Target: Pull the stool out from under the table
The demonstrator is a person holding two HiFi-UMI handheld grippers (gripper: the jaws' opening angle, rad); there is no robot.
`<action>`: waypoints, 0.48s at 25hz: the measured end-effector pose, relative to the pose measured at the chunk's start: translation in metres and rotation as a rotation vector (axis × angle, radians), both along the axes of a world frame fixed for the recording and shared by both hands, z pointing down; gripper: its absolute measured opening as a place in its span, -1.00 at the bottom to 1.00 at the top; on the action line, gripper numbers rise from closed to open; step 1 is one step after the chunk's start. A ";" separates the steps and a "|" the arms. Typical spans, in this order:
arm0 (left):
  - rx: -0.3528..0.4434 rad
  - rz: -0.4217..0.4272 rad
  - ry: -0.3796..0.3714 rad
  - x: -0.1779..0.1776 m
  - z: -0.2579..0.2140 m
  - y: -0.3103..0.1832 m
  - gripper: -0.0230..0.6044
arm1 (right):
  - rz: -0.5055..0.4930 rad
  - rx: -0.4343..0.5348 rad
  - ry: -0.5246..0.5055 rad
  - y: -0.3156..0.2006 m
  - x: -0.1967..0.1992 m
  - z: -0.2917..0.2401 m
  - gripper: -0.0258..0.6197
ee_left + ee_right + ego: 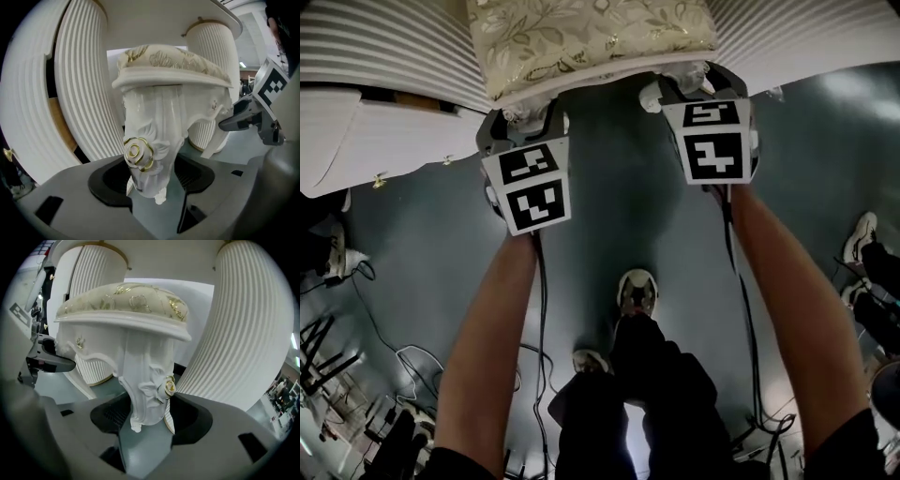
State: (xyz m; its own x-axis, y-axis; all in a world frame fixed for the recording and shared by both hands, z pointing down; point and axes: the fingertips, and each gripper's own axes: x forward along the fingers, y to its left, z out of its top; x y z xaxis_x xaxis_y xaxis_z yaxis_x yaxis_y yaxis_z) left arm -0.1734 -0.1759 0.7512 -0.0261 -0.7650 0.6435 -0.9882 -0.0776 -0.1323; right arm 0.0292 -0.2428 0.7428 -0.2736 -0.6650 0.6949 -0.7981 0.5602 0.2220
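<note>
White stool (581,37) with gold-leaf cushion stands on the grey floor (619,216), tucked between the desk's (384,56) two fluted pedestals; cushion's near edge pokes out toward the person. Left claw (152,187) is spread apart around the stool's near left leg (154,136). The leg sits in the gap between the black pads (110,180), and no pad clearly presses on it. Gold rose ornament (137,152) on that leg faces the left pad. Right claw (147,420) is the same: wide apart, near right leg (143,390) standing in the gap, not clamped, small gold rose (168,387) on its right side. In the head view both marker cubes (530,183) face up just below the seat edge. Bare forearms (487,356) reach forward, shoes (637,291) on the floor between them. Cables (403,361) trail lower left.
</note>
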 end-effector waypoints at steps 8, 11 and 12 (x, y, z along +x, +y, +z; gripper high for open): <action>-0.012 -0.019 0.009 -0.003 -0.003 -0.004 -0.10 | -0.008 -0.046 0.013 0.003 0.002 -0.003 -0.21; -0.038 -0.017 0.011 -0.001 -0.003 -0.002 -0.10 | -0.009 -0.071 0.017 0.005 0.003 -0.003 -0.21; -0.044 -0.015 0.016 0.000 -0.002 0.000 -0.10 | -0.015 -0.080 0.022 0.007 0.004 -0.002 -0.21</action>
